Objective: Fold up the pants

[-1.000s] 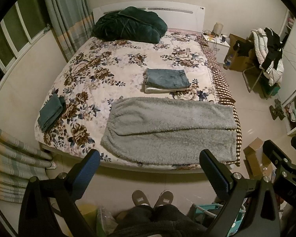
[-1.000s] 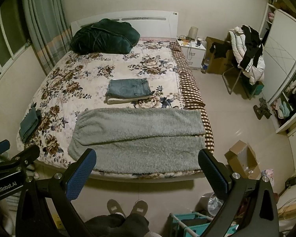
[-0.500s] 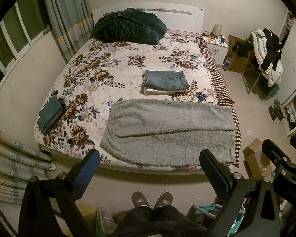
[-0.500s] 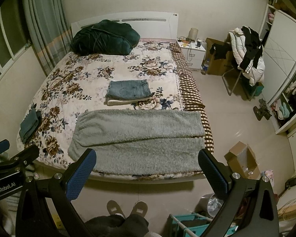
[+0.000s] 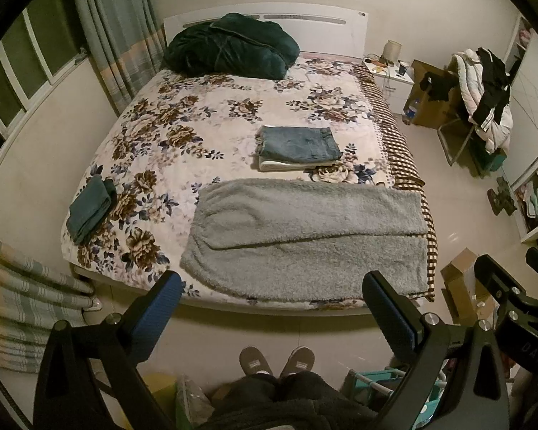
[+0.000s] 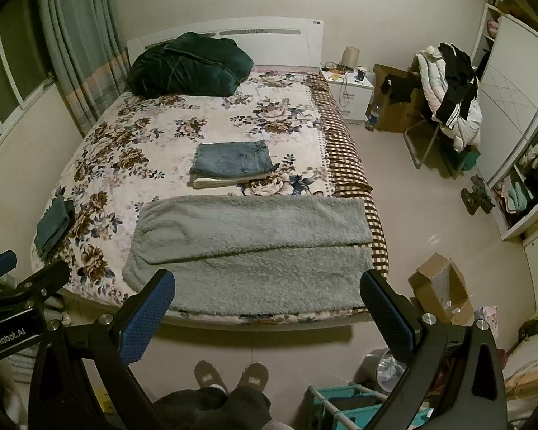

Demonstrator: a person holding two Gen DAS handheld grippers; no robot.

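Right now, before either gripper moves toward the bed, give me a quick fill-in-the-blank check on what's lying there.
1. The fluffy grey pants lie spread along the ____ edge of the bed.
2. Just beyond them, folded jeans sit on top of a folded ____ garment.
3. Both the left gripper and the right gripper are ____ and hold nothing.

Missing words: near; white; open

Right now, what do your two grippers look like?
The left gripper and the right gripper match: black angular frames, silver bolts, and blue dimpled pads on wedge-shaped fingers. White lettering reading GenRobot.AI marks the left one's body.
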